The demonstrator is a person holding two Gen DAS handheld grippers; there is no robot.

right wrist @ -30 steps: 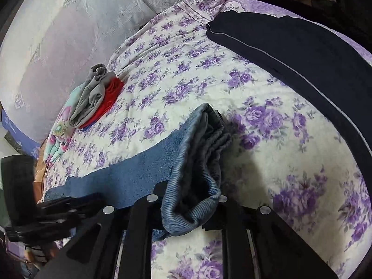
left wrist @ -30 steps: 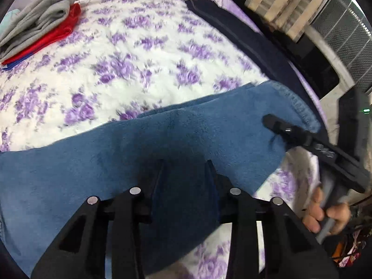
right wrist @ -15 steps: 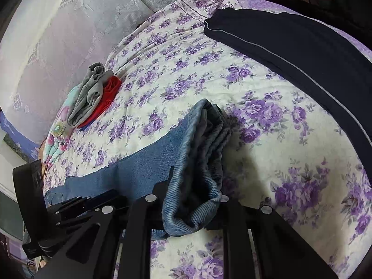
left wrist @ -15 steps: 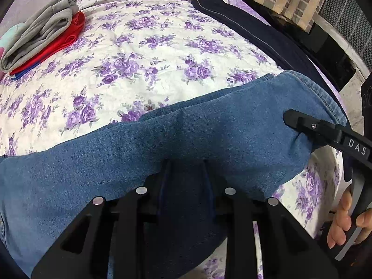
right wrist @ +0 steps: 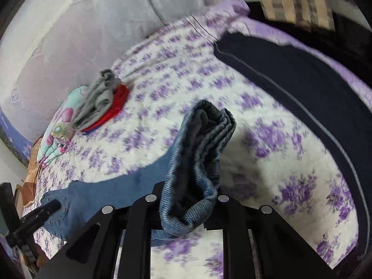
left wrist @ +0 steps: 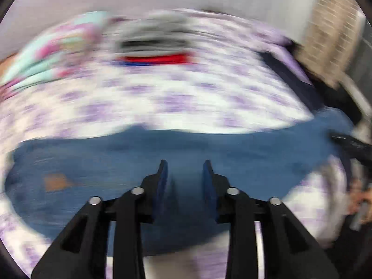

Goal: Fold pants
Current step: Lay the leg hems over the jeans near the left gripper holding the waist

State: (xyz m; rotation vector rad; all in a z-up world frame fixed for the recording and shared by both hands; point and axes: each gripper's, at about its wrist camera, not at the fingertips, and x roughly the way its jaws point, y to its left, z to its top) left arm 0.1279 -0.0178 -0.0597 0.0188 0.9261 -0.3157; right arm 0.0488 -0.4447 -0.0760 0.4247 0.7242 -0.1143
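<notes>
blue denim jeans (right wrist: 111, 193) across near edge of purple-flowered quilt (right wrist: 186, 88) | grey-and-red folded clothes stack (right wrist: 102, 102) far left | long dark navy garment (right wrist: 302, 93) along right edge

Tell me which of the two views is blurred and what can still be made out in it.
Left wrist view: heavy motion blur smears the floral bedspread and the clothes pile; only the left gripper, open over the jeans, stays sharp. Right wrist view: mostly sharp, slight smear on the print; the right gripper clamps the bunched denim, fisheye bending the dark garment.
</notes>
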